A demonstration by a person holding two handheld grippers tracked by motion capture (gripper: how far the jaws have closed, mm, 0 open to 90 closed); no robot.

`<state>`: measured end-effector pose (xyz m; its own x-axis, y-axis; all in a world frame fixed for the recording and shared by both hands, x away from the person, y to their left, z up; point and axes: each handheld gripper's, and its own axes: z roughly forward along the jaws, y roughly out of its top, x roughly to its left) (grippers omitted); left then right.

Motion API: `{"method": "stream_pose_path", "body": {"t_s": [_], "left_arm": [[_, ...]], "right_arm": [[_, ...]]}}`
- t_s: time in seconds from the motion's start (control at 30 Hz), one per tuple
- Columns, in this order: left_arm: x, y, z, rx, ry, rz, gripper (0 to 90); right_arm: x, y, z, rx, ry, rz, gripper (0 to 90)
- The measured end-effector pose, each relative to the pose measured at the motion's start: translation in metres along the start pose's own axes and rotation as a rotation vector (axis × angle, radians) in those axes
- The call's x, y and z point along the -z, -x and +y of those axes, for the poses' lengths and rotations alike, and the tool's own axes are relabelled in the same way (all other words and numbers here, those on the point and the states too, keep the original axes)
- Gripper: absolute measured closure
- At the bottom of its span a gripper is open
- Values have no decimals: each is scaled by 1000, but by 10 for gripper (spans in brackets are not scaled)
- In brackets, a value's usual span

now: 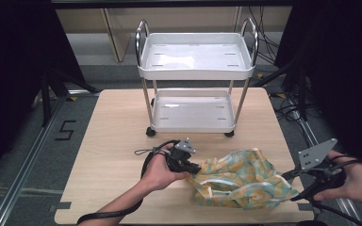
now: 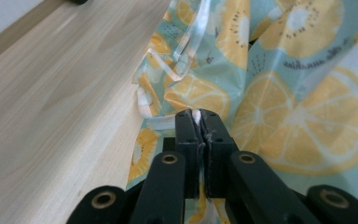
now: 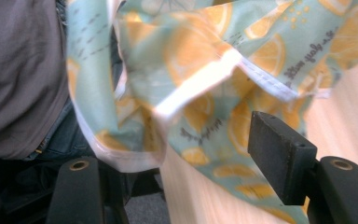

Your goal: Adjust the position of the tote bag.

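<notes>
A cloth [image 1: 238,181] printed with orange slices on pale blue, edged with white bands, lies crumpled on the front right of the wooden table [image 1: 113,132]. My left gripper [image 1: 195,168] sits at the cloth's left edge. In the left gripper view the jaws [image 2: 198,116] are shut on a white hem strip of the cloth [image 2: 279,93]. My right gripper [image 1: 294,186] is off the cloth's right corner, near the table's front right edge. In the right gripper view it [image 3: 182,149] stands open, and the cloth [image 3: 191,70] hangs just beyond its pads without touching them.
A white two-shelf cart [image 1: 195,63] with chrome handles stands on the far half of the table. Cables run over the floor at the back right. The person's dark clothing [image 3: 18,70] is close behind the cloth in the right gripper view.
</notes>
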<state>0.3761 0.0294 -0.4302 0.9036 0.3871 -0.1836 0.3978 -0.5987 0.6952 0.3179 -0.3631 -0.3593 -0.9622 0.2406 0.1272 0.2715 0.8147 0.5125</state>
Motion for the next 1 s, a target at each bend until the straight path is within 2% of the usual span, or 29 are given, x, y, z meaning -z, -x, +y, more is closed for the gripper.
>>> {"method": "stream_pose_path", "body": {"t_s": [0.03, 0.07, 0.1, 0.17, 0.2, 0.23, 0.27, 0.33, 0.4, 0.43, 0.5, 0.53, 0.57, 0.6, 0.63, 0.67, 0.7, 0.73, 0.77, 0.8, 0.83, 0.87, 0.9, 0.93, 0.97, 1.0], "left_arm": [[-1, 1, -1, 20, 6, -8, 865], [-1, 2, -1, 11, 3, -4, 865], [-1, 2, -1, 2, 1, -7, 865], [-2, 5, -1, 1, -5, -8, 866], [-2, 5, -1, -20, -12, -3, 866], [-4, 7, -2, -5, -9, -3, 866], [-4, 6, -1, -32, -23, 5, 866], [-5, 6, -2, -30, -28, 8, 866], [-6, 5, -2, -25, -29, 9, 866], [-7, 4, -2, -44, -35, 17, 866], [-7, 5, -3, -34, -34, 10, 866], [-7, 5, -3, -48, -34, 15, 866], [-7, 6, -3, -21, -31, 15, 866], [-6, 5, -3, -42, -34, 13, 866], [-6, 6, -3, -26, -33, 14, 867], [-6, 6, -3, -29, -33, 15, 867], [-7, 6, -2, -41, -32, 16, 867], [-6, 6, -2, -53, -32, 14, 867], [-7, 8, -2, -34, -30, 13, 867], [-7, 9, -2, -39, -30, 14, 867], [-8, 9, -1, -47, -29, 13, 867], [-8, 10, -1, -42, -27, 15, 867], [-7, 9, 0, -61, -31, 18, 868], [-7, 9, 0, -61, -31, 18, 869], [-6, 10, 0, -51, -12, 19, 871], [-4, 10, 1, -68, -8, 18, 873]], "right_arm": [[6, 2, -2, 21, 6, -14, 364], [10, 0, -3, -17, 2, -13, 362], [15, 0, -4, -25, 5, -18, 362], [25, 1, -6, -25, 24, -26, 362], [30, 0, -7, -32, 33, -34, 363], [33, 0, -8, -31, 38, -36, 364], [36, 0, -8, -29, 35, -39, 365], [37, -2, -8, -47, 20, -46, 365], [37, -3, -8, -30, 8, -41, 366], [35, -4, -9, -18, -1, -16, 367], [35, -3, -9, 3, 14, -23, 375], [38, -4, -11, -20, 12, -28, 384], [41, -5, -12, -43, 11, -29, 392], [44, -5, -13, -67, 9, -34, 413], [46, -1, -13, -59, 45, -74, 444], [49, 2, -12, -63, 58, -91, 464], [51, 3, -11, -84, 74, -124, 488], [52, 4, -9, -126, 100, -144, 496], [52, 6, -8, -155, 129, -162, 498], [50, 9, -5, -190, 161, -167, 507], [48, 10, -3, -194, 171, -168, 509], [44, 12, 1, -209, 159, -170, 500], [39, 14, 4, -217, 153, -168, 484], [39, 14, 4, -217, 153, -168, 484], [27, 19, 9, -234, 154, -173, 460], [22, 21, 11, -250, 158, -169, 451]]}}
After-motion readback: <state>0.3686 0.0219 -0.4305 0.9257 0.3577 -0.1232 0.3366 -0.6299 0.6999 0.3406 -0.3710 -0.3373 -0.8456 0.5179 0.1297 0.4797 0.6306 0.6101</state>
